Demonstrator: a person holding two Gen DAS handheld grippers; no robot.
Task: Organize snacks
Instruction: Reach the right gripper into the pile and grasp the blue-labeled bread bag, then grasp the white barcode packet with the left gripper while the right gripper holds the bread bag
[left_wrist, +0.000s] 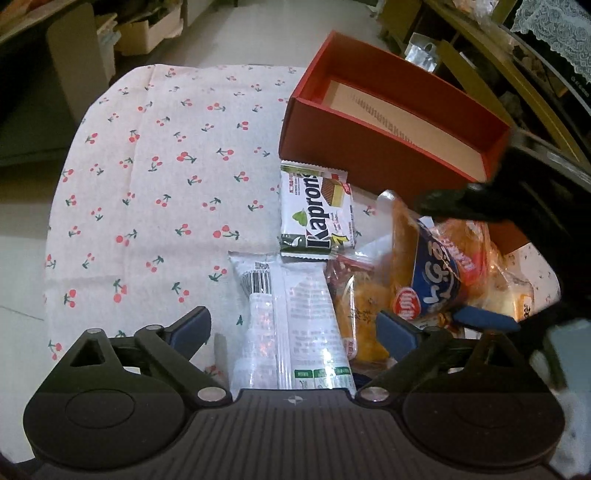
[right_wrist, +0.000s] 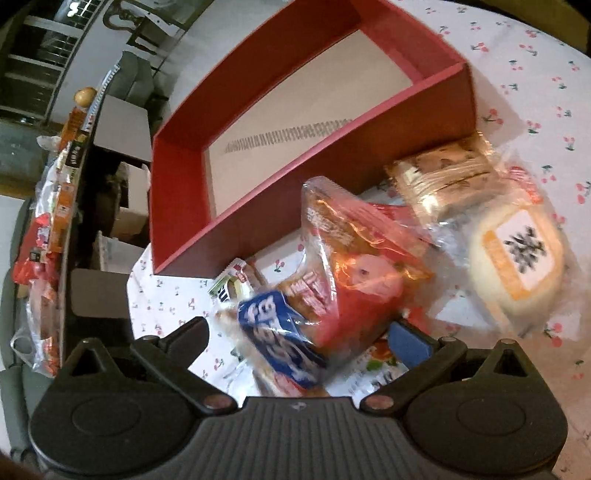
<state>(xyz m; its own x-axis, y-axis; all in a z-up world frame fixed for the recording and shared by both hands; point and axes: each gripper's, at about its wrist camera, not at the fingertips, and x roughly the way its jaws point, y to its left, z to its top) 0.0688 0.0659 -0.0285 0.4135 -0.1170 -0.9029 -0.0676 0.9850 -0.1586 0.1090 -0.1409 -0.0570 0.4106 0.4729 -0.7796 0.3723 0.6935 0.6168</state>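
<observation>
A red open box (left_wrist: 354, 158) stands at the back right of the cherry-print cloth (left_wrist: 166, 184), with only a card on its floor (right_wrist: 295, 122). My left gripper (left_wrist: 293, 328) is open, its jaws on either side of a white barcoded packet (left_wrist: 291, 317) without touching it. A green and white Kaprons wafer packet (left_wrist: 317, 214) lies just beyond. My right gripper (right_wrist: 301, 336) is open around a bread packet with a blue label (right_wrist: 288, 332); cloth shows between its left finger (right_wrist: 194, 332) and the wrapper. The same packet (left_wrist: 436, 269) stands tilted in the left wrist view.
A brown cookie packet (right_wrist: 443, 173) and a round pale cake in clear wrap (right_wrist: 517, 254) lie right of the box. An orange packet (left_wrist: 364, 321) sits beside the white one. Off the table's left edge, a dark shelf carries snack bags (right_wrist: 44, 229).
</observation>
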